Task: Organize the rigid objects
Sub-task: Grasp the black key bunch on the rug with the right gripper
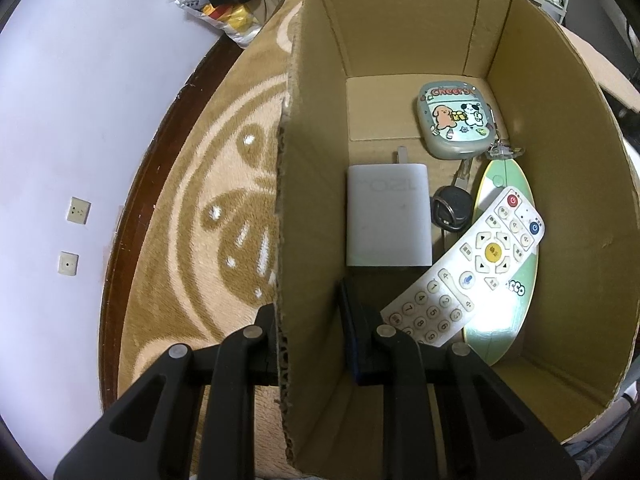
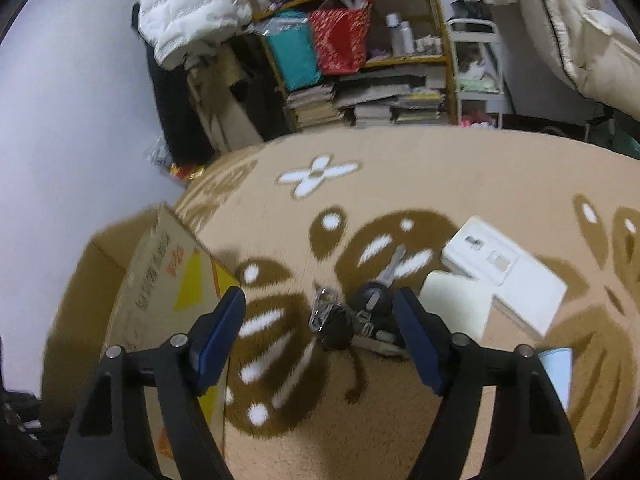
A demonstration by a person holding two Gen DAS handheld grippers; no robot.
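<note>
1. Left gripper [image 1: 310,320] straddles the box [image 1: 288,240] wall, one finger each side; whether clamped, can't tell.
2. Right gripper [image 2: 320,332] spread wide, holding nothing, over the keys [image 2: 352,320] on the rug [image 2: 400,420].
3. Remote [image 1: 468,268], charger [image 1: 387,221], case [image 1: 456,122] lie in the box.

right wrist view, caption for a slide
Open right tool hovers over a bunch of keys on the patterned carpet, cardboard box at left.

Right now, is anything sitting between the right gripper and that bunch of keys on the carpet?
Nothing visible. The right gripper is open, and the bunch of keys lies on the carpet between its fingers. The white boxes sit off to the right, outside them.
</note>
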